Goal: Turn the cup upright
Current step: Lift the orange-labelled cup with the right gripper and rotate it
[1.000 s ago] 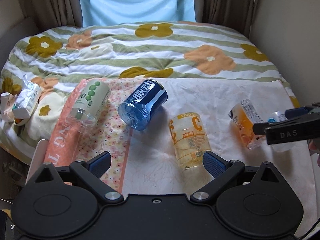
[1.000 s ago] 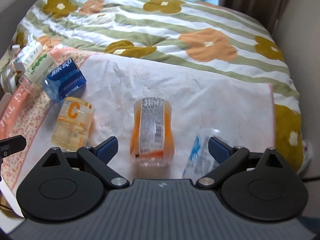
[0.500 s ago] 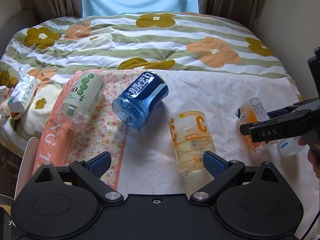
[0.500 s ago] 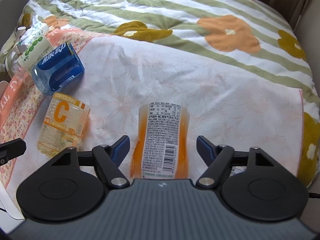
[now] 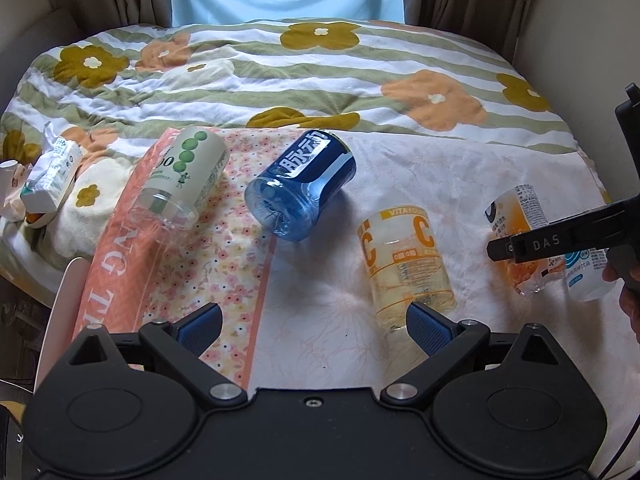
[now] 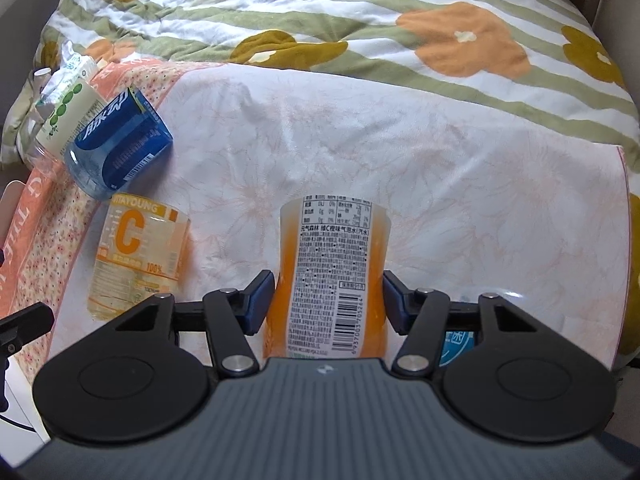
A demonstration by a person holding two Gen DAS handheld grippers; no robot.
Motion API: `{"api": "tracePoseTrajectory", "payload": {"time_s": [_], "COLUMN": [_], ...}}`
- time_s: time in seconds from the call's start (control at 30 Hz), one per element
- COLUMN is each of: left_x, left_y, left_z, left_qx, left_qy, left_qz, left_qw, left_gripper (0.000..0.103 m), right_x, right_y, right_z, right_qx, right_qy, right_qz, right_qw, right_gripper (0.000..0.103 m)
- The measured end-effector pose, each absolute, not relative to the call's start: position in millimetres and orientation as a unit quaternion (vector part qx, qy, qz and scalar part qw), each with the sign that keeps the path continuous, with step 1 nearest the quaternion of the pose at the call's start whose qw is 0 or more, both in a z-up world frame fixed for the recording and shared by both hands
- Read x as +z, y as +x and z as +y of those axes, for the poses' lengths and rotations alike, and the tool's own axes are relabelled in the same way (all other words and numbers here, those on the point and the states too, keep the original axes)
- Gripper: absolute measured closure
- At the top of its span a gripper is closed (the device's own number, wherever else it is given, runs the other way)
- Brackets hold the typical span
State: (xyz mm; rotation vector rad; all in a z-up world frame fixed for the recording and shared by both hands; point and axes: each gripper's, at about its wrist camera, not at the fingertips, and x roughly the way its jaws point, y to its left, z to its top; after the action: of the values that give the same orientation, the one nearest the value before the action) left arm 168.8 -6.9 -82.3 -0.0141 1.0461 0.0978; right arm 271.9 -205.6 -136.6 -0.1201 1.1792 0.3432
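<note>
Right gripper (image 6: 328,300) straddles the lying orange cup (image 6: 330,276), fingers not clamped yet. Left gripper (image 5: 316,322) spread wide, holding nothing, near yellow cup (image 5: 404,256).

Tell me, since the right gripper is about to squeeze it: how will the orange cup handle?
The orange cup lies on its side on soft bedding, so it may roll. It looks thin, clear and empty: probably light, may flex. The right gripper straddles it.

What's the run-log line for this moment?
left tool: open, idle | right tool: open, straddling orange cup | cup: lying on side | flip: not yet done
</note>
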Motion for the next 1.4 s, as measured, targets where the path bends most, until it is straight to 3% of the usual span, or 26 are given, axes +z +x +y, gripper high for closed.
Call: {"api": "tracePoseTrajectory", "payload": {"time_s": [0.5, 0.9, 1.4], "left_x": [-70, -73, -89], "left_y": [128, 83, 76], "left_z": [20, 61, 75], "left_qx": [0.042, 0.047, 0.021], "left_qy": [-0.019, -0.030, -0.021], "left_qz": [0.489, 0.497, 0.510], "left_qw": [0.871, 0.866, 0.859], "left_gripper": [0.003, 0.003, 0.003], "right_x": [-106, -128, -144], "right_y": [199, 133, 124], "right_z": [-187, -143, -117], "right_qx": [0.137, 0.096, 0.049], "right_qy": [-0.009, 0.040, 0.032], "right_qz": [0.569, 0.588, 0.576], "right_qw": [0.811, 0.802, 0.816], "right_gripper": [0.031, 0.031, 0.028]}}
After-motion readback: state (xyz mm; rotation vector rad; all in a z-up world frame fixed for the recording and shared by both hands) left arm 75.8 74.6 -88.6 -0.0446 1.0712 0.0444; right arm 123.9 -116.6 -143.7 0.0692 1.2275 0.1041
